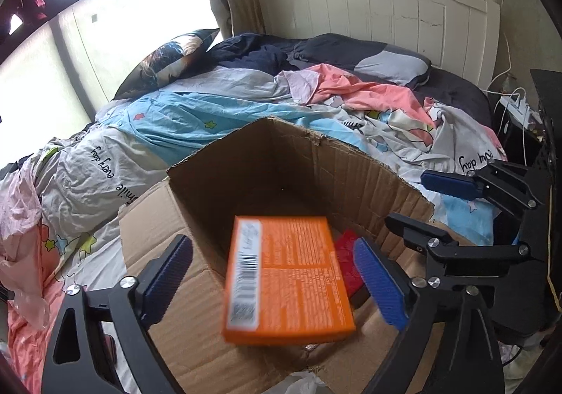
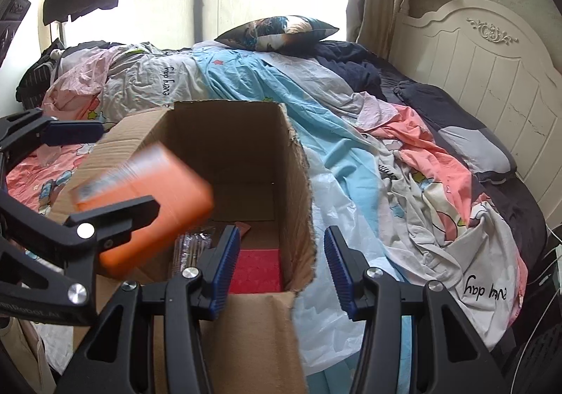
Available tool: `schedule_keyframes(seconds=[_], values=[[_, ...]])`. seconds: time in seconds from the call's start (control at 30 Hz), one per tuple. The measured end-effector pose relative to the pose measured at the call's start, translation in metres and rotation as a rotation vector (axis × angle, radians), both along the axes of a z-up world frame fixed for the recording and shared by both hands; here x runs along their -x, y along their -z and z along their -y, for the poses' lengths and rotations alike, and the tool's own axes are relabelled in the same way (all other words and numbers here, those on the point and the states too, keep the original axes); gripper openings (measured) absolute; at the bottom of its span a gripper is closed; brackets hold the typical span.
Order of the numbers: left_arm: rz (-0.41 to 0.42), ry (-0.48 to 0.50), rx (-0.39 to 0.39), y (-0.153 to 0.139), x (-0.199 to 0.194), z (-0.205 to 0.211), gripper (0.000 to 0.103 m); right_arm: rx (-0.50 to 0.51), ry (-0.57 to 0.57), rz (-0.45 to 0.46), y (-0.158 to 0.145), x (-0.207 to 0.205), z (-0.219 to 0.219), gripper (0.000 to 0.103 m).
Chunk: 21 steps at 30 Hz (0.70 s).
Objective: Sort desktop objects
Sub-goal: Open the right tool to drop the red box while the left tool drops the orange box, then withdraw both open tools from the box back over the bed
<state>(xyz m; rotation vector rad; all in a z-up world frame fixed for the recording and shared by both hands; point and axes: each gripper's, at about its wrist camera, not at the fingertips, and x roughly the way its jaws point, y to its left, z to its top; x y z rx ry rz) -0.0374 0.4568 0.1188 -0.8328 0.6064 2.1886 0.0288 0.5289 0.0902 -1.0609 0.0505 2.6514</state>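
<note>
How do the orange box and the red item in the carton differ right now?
The orange box is above the cardboard carton, blurred, between the open left tool's pads with gaps on both sides; the red item lies flat on the carton's floor. The orange box looks bigger and shows a barcode label; the red item is mostly hidden. Both look flat and rectangular.

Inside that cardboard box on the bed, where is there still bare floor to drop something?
The cardboard box has bare floor along its far wall, beyond the red item. The near end is crowded: the red item and a clear packet lie there, and the orange box hangs blurred between the open left tongs.
</note>
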Motion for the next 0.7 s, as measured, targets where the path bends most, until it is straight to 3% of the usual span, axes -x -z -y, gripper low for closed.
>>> schedule_keyframes(seconds=[0.7], values=[[-0.038, -0.091, 0.066, 0.009, -0.005, 0.047, 0.103, 0.022, -0.035, 0.001, 0.004, -0.003, 0.015, 0.046]])
